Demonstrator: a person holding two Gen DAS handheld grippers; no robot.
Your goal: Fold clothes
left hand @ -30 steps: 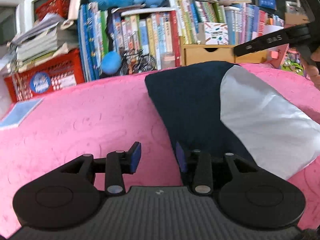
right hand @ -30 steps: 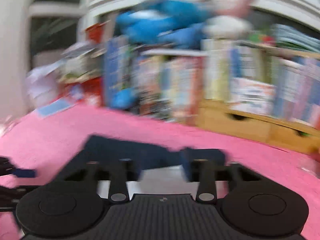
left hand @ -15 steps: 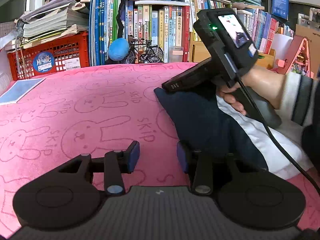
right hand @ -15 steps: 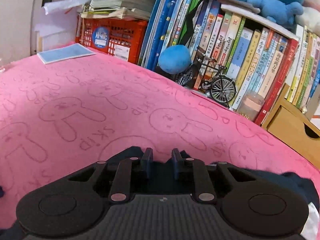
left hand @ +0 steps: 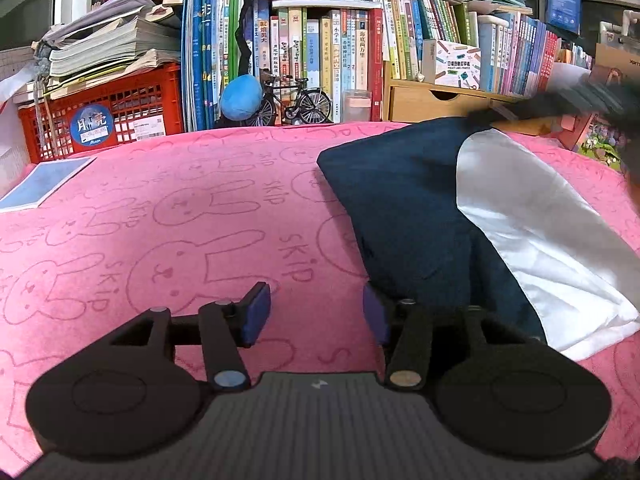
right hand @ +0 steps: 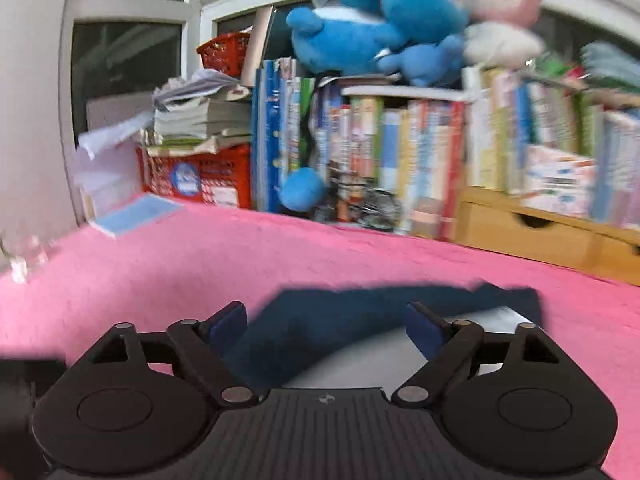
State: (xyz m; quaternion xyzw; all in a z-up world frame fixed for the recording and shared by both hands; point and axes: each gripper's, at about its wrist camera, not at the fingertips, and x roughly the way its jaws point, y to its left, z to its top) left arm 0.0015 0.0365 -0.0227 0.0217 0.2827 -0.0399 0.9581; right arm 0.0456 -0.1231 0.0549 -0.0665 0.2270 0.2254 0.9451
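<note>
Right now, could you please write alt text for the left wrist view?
A folded navy and white garment lies on a pink bunny-print cloth, right of the left gripper, whose jaws are opening with nothing between them. Crowded bookshelves stand behind.

Navy-and-white garment (left hand: 460, 216) — folded, flat on the pink bunny-print cloth (left hand: 180, 208) — white panel uppermost.
</note>
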